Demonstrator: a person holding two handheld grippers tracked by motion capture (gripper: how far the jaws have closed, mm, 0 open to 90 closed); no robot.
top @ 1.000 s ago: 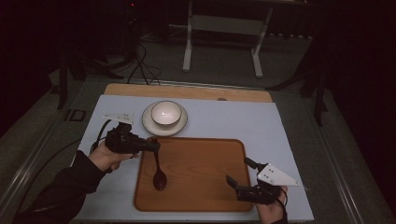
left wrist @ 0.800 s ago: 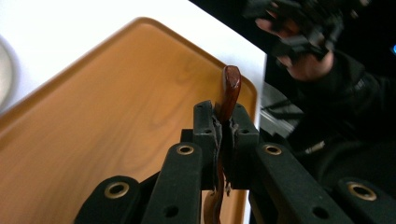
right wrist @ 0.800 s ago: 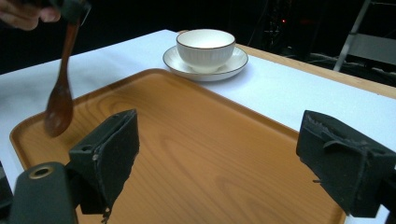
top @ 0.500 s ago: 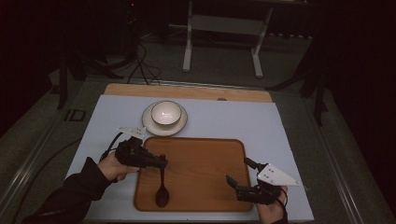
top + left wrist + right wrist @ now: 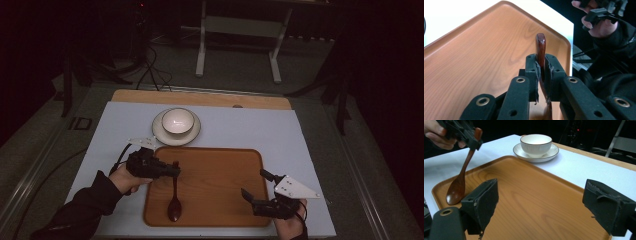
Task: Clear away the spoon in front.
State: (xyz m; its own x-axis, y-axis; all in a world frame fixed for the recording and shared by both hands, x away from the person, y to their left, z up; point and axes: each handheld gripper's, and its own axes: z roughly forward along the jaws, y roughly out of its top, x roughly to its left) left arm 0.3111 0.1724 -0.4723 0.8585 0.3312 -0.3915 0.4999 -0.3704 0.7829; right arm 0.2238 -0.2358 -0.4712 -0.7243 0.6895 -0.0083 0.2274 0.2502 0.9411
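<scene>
A dark wooden spoon [image 5: 174, 202] leans on the left part of the wooden tray [image 5: 220, 185], its bowl [image 5: 455, 191] resting on the tray floor and its handle raised. My left gripper [image 5: 173, 172] grips the handle's top end [image 5: 540, 46]. Its jaws have just been opening a little, but the handle still sits tight between the pads [image 5: 535, 75]. My right gripper [image 5: 254, 183] hovers at the tray's near right corner, with its jaws wide apart [image 5: 545, 202] and nothing between them.
A white bowl [image 5: 177, 120] on a white saucer [image 5: 159, 132] stands just beyond the tray's far edge. The tray lies on a pale blue table top [image 5: 300, 140]. Dark floor and a metal stand [image 5: 235, 30] lie behind.
My left hand has come down and toward the near side with the spoon, whose bowl has moved toward the tray's front. The right hand has stayed put.
</scene>
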